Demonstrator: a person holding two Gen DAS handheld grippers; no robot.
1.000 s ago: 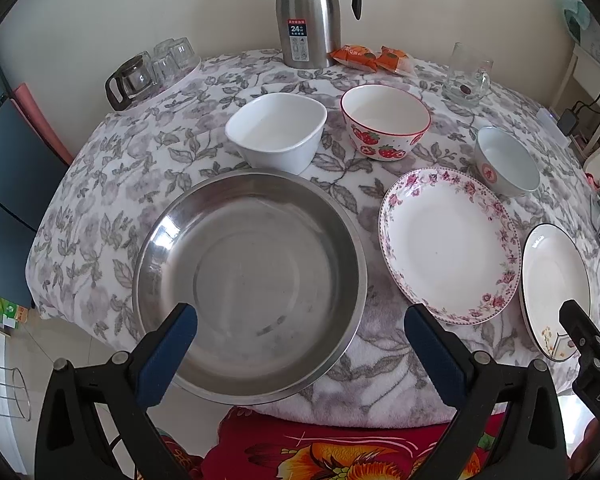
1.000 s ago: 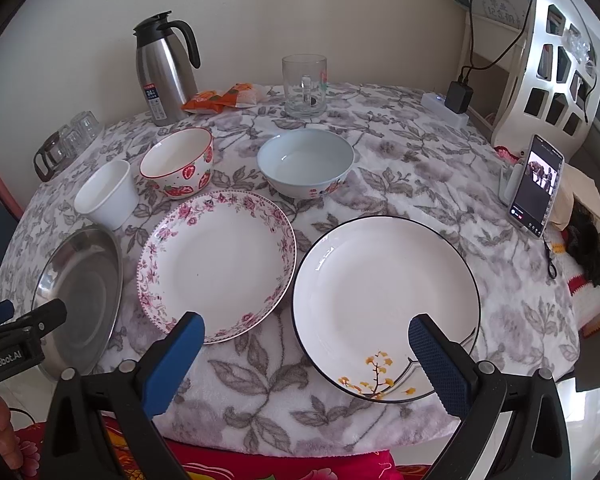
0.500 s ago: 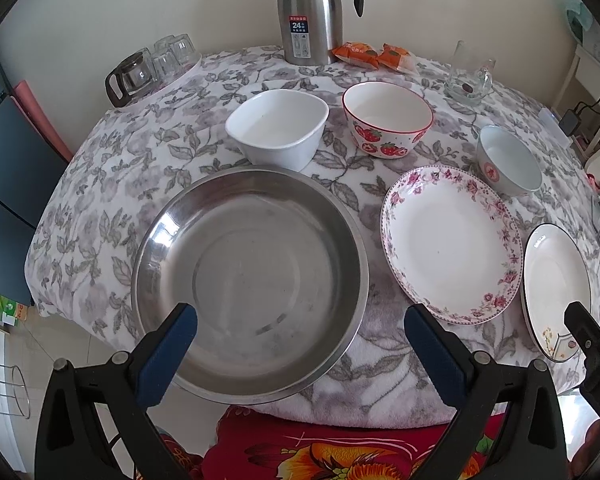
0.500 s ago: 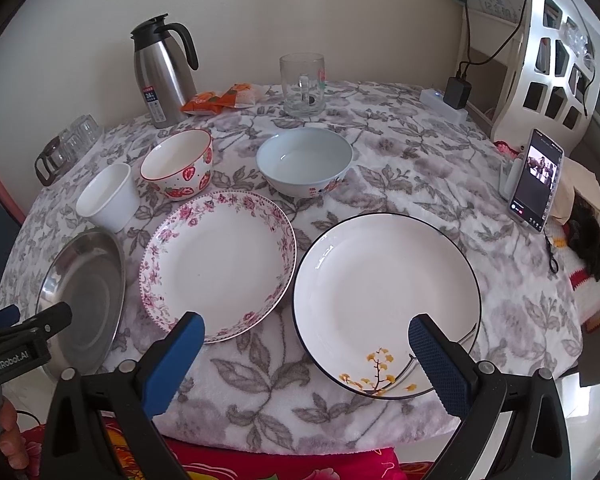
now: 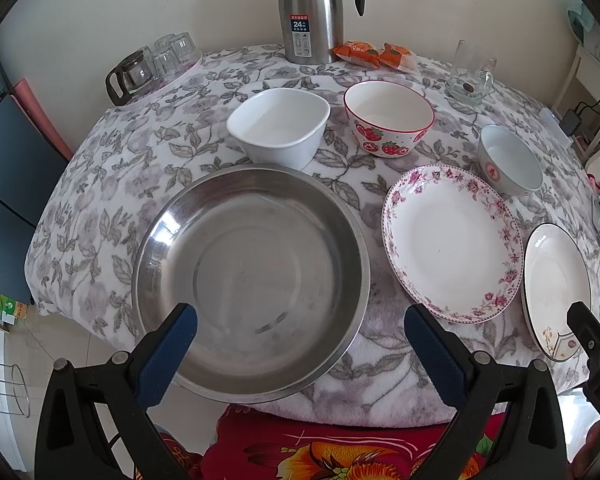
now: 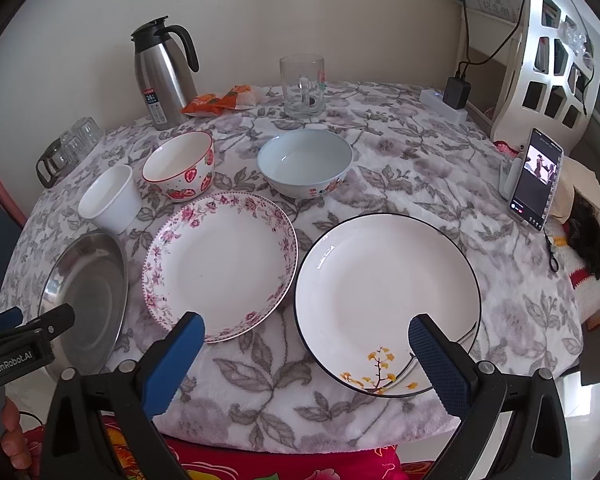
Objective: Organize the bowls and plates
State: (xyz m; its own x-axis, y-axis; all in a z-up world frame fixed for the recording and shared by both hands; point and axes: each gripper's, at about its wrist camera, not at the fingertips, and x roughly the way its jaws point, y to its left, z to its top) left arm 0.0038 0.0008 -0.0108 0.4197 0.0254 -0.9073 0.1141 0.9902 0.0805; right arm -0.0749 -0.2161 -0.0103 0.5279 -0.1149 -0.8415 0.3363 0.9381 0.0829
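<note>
Left wrist view:
Left hand-held gripper (image 5: pixel 300 350): jaws spread wide, holding nothing, poised above the near rim of the steel basin (image 5: pixel 250 276).
Landmark: the steel basin sits at the counter (image 5: pixel 112 184) edge; square white bowl (image 5: pixel 278 128) just behind it, strawberry bowl (image 5: pixel 388 122) behind and right, floral plate (image 5: pixel 452 240) just right.

Right wrist view:
Right hand-held gripper (image 6: pixel 306 364): wide open, empty, over the near edge of the black-rimmed plate (image 6: pixel 386 300).
Pale blue bowl (image 6: pixel 304 166): behind both plates, well right of the basin.
Advice: probably stack plates first; pinch a rim squarely, lift level, keep clear of neighbouring rims.
</note>
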